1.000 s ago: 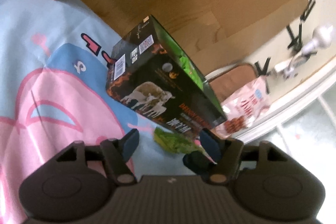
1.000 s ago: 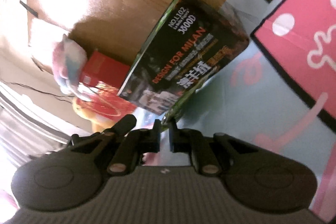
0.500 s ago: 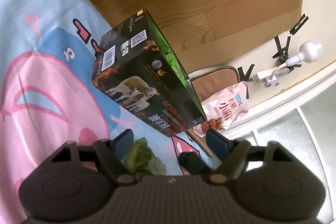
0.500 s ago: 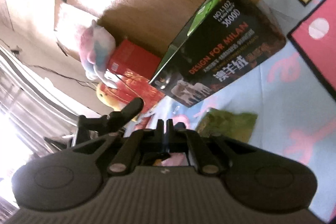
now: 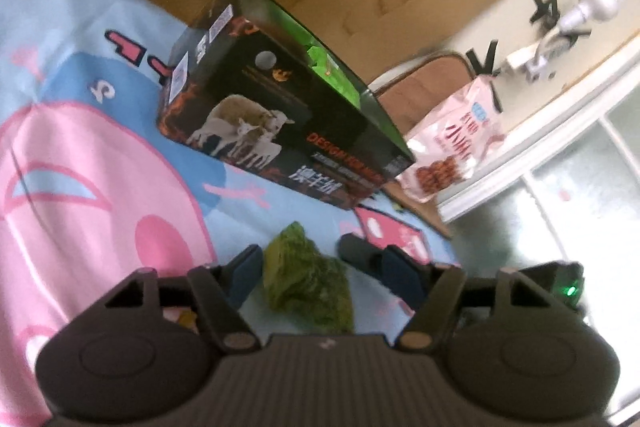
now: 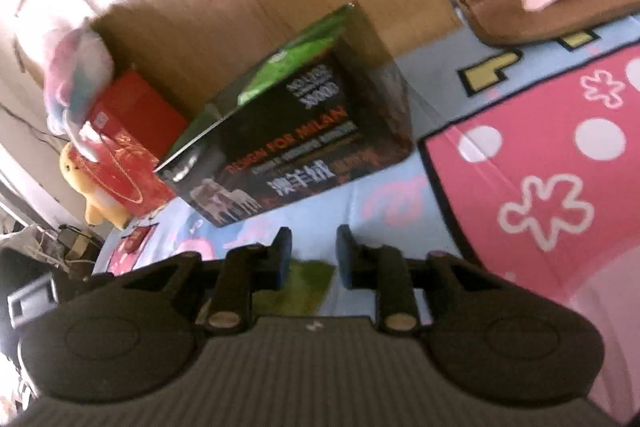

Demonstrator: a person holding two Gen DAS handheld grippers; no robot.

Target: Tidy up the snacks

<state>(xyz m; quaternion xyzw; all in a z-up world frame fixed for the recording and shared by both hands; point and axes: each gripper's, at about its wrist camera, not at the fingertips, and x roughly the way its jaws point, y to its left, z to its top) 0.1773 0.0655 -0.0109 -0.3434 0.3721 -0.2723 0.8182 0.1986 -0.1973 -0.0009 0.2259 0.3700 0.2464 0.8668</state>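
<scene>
Green snack packet [image 5: 308, 287]: lies on the cartoon mat [image 5: 100, 163] between the spread jaws of the left gripper [image 5: 320, 267], right gripper [image 6: 312, 255] likewise open; risk: crinkled foil slipping sideways if pinched off-centre.

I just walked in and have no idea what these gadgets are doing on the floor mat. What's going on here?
A person is tidying snacks with a handheld gripper in each hand. The left gripper hangs with its jaws open on either side of a crumpled green snack packet lying on the cartoon play mat. The right gripper, jaws also open, hovers by the same packet. Neither grips it yet. Just beyond stands an open black box with sheep pictures, possibly where the snacks go.
</scene>
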